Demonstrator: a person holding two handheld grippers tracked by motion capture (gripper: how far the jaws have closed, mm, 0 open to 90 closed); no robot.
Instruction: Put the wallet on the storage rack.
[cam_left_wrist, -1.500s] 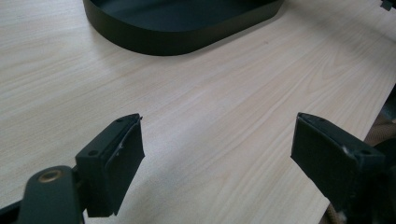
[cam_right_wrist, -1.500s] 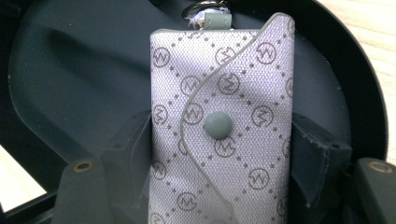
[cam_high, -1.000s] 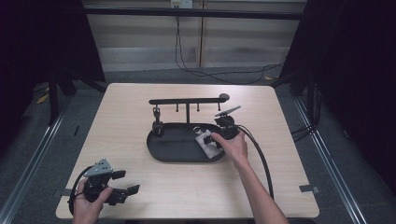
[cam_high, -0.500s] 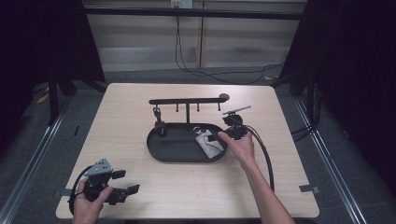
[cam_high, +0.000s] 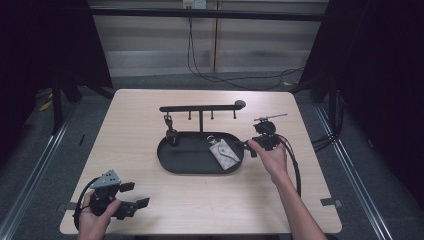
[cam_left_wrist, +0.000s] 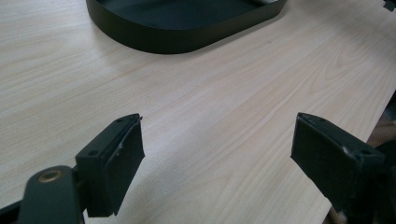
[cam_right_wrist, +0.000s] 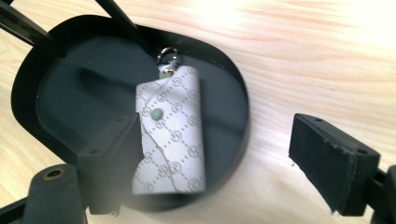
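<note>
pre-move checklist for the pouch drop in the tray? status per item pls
1. Pouch lies flat inside tray: ok.
2. Right gripper let go: ok; its jaws have just been opening, nothing between them, pouch below.
3. Right gripper off the rack: ok, it is beside the tray's right end.
4. Pouch ring free of the rack post: cannot tell, they sit close.
5. Left gripper idle: ok, jaws open and empty over bare table.
6. Key on the rack's left hook undisturbed: cannot tell.
</note>
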